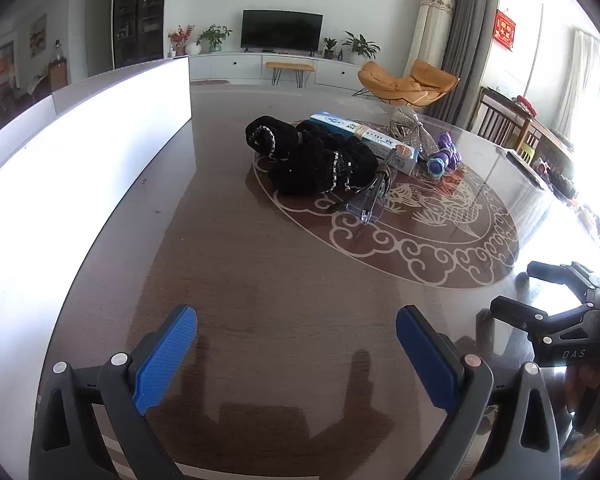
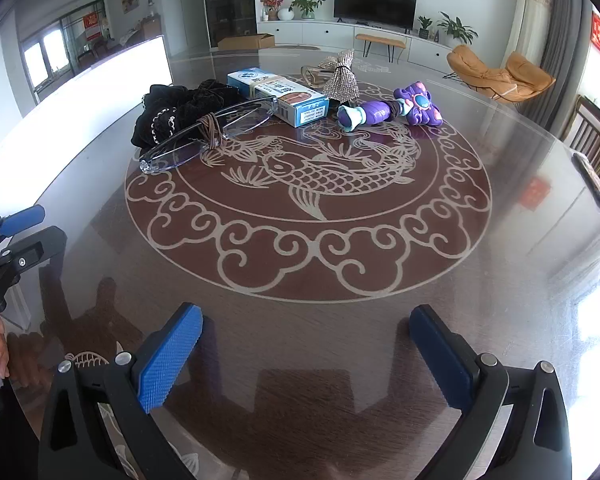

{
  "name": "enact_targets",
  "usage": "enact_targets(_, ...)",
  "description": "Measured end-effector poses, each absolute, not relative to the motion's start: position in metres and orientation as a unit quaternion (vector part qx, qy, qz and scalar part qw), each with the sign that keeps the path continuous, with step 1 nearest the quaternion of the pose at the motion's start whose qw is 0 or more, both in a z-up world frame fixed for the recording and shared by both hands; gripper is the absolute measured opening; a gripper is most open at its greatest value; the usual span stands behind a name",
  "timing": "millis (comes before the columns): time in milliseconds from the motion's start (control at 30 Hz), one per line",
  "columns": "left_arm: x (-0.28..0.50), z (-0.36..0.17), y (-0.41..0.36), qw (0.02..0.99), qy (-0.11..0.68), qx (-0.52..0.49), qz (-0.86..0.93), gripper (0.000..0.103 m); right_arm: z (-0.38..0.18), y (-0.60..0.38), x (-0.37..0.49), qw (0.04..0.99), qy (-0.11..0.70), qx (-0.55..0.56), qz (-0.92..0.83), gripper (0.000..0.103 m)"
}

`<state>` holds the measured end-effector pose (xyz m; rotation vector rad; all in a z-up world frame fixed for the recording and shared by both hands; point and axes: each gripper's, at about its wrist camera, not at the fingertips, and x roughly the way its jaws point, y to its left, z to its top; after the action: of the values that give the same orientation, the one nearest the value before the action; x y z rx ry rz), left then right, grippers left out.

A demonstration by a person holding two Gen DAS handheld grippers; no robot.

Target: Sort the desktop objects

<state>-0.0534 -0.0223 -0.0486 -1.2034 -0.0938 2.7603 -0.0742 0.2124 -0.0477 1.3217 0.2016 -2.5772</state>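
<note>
Glossy tabletop [image 2: 500, 240] is reflecting glare; both the left gripper [image 1: 296, 356] and right gripper [image 2: 306, 354] are hovering spread and empty, risking snagging the glasses [image 2: 208, 132] tangled against the black cloth [image 2: 168, 114].

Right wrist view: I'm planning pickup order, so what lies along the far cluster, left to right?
Black scrunchies → clear glasses → blue box → rhinestone bow → purple toy.

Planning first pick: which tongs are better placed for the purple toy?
Right, likely. The purple toy sits at the pile's right end, just right of center in the right view; in the left view it hides behind the blue box and black fabric. Both the right tongs and left tongs are open and empty.
</note>
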Motion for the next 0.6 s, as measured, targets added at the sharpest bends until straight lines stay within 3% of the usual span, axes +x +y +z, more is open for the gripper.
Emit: enact_targets(600, -0.0549, -0.0513, -0.0262, 0.062, -0.043, -0.406, 0.911, 0.102, -0.0476, 0.2125, -0.0740, 0.120, 0.069, 0.452, -0.881, 0.103)
